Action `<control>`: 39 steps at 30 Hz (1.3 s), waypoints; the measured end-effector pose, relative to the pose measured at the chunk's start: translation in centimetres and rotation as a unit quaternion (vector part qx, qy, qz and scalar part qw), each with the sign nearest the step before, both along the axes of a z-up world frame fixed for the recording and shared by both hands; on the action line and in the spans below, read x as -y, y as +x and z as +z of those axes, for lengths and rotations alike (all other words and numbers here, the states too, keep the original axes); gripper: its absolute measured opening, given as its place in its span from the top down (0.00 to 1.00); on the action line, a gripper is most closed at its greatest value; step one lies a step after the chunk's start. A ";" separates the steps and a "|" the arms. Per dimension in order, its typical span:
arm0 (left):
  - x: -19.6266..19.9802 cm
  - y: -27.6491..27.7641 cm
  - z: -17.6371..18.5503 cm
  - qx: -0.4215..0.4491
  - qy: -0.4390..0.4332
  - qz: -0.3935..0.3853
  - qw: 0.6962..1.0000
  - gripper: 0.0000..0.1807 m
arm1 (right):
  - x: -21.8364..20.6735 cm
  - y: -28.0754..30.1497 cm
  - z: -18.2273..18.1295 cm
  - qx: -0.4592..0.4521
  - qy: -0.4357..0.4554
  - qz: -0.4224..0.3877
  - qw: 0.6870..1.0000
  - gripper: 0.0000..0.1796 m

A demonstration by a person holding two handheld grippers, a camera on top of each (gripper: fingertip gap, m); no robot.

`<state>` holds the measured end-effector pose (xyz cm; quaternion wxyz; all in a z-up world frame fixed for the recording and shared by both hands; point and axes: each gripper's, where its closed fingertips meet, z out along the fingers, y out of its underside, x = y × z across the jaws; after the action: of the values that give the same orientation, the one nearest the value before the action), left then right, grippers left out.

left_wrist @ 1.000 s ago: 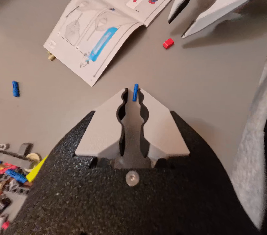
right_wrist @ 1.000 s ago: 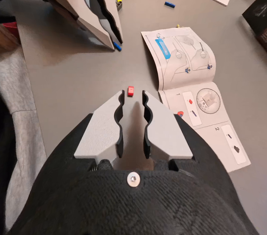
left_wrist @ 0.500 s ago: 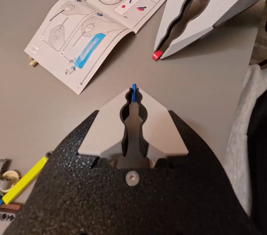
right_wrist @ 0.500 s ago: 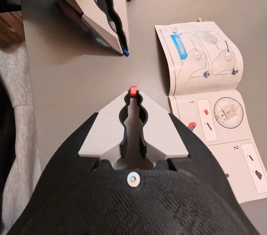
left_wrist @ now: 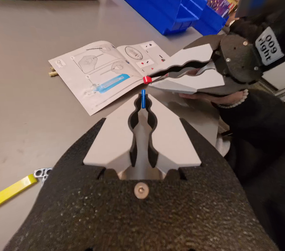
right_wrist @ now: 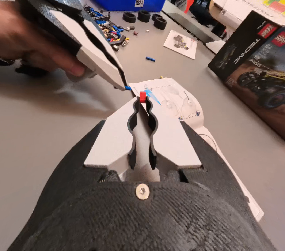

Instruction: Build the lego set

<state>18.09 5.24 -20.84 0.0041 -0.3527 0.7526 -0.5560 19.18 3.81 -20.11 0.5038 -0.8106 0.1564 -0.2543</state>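
Observation:
My left gripper (left_wrist: 143,97) is shut on a small blue pin (left_wrist: 143,98), held lengthwise with its tip sticking out past the fingertips. My right gripper (right_wrist: 142,98) is shut on a small red piece (right_wrist: 142,97). Both are lifted above the grey table and their tips are close together. In the left wrist view the right gripper (left_wrist: 150,79) comes in from the right with the red piece (left_wrist: 146,79) just above the blue pin. In the right wrist view the left gripper (right_wrist: 124,88) comes in from the upper left with the blue pin (right_wrist: 128,88) near the red piece.
An open instruction booklet (left_wrist: 108,72) lies under the grippers. Blue bins (left_wrist: 162,1) and a set box (right_wrist: 252,73) stand behind. A pile of loose pieces (right_wrist: 112,33), black tyres (right_wrist: 144,16), a second booklet (right_wrist: 180,43) and a loose blue pin (right_wrist: 150,58) lie farther off. A yellow beam (left_wrist: 17,188) lies at the near left. Both grippers' tips are close together, under 4 cm apart.
Both grippers have lifted off the table with their pieces and tilted up, bringing the blue pin and the red piece close together. A second ago the right gripper was open above the red piece.

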 end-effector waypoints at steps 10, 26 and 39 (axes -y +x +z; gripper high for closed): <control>0.5 -0.1 0.2 -0.040 -0.048 -0.004 0.998 0.98 | -0.6 -0.2 0.5 0.052 -0.007 -0.005 0.999 0.97; 0.4 0.0 1.1 -0.061 -0.108 0.008 0.992 0.98 | -1.2 -0.3 0.9 0.120 -0.028 -0.016 0.992 0.97; 0.4 0.1 1.8 -0.088 -0.162 0.023 0.983 0.99 | -1.2 -0.3 1.3 0.128 -0.015 -0.027 0.991 0.97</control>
<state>18.21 4.88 -19.08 -0.1065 -0.4134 0.6418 -0.6371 18.88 5.06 -18.77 0.5002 -0.7746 0.1086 -0.3715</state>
